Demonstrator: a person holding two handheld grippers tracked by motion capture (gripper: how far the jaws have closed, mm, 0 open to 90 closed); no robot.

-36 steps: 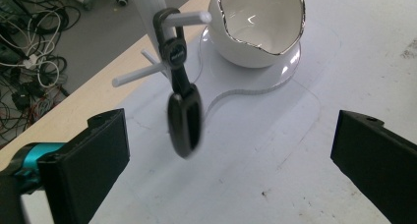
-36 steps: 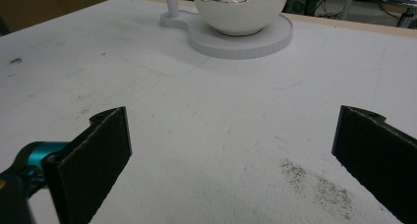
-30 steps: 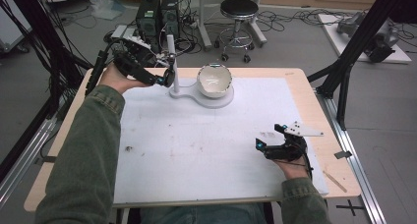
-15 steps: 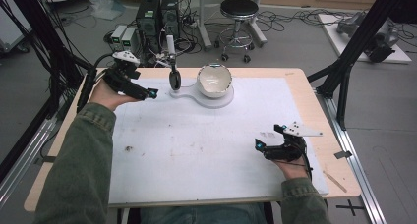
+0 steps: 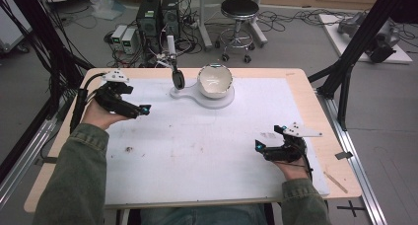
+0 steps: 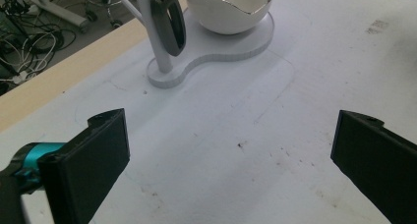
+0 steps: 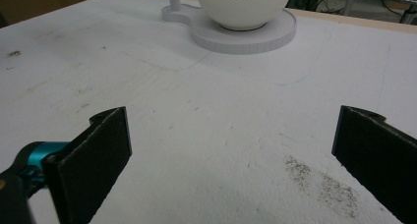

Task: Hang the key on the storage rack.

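High view, change: a second earlier our left gripper [image 5: 129, 105] had been up at the dark oval loop-shaped piece [image 5: 177, 79] hanging on the thin white post [image 5: 171, 46]; by this moment we had drawn it back toward the left edge of the tabletop [image 5: 296, 82], apart from the stand.
High view, meaning: the dark piece hung on its post with nothing holding it, so we judged the hanging step finished and the hand clearing away.
High view, task thing: the post rose from the flat white keyhole-shaped base [image 5: 204, 97] at the far middle of the white sheet [image 5: 207, 146], with the white broken-eggshell bowl [image 5: 215, 80] seated on the base's round end, just beside the dark piece.
High view, right gripper [image 5: 266, 150]: it rested near the front right of the sheet, well apart from the stand, unmoved over the second.
Left gripper view: our jaws stood wide apart and empty; between them, farther off, we saw the dark piece against the post, its rounded lower end above the base, and the bowl's jagged rim, detail the high view left too small.
Right gripper view: these jaws also stood wide apart, holding nothing; we saw the bowl on its base from low down and a patch of dark specks on the sheet.
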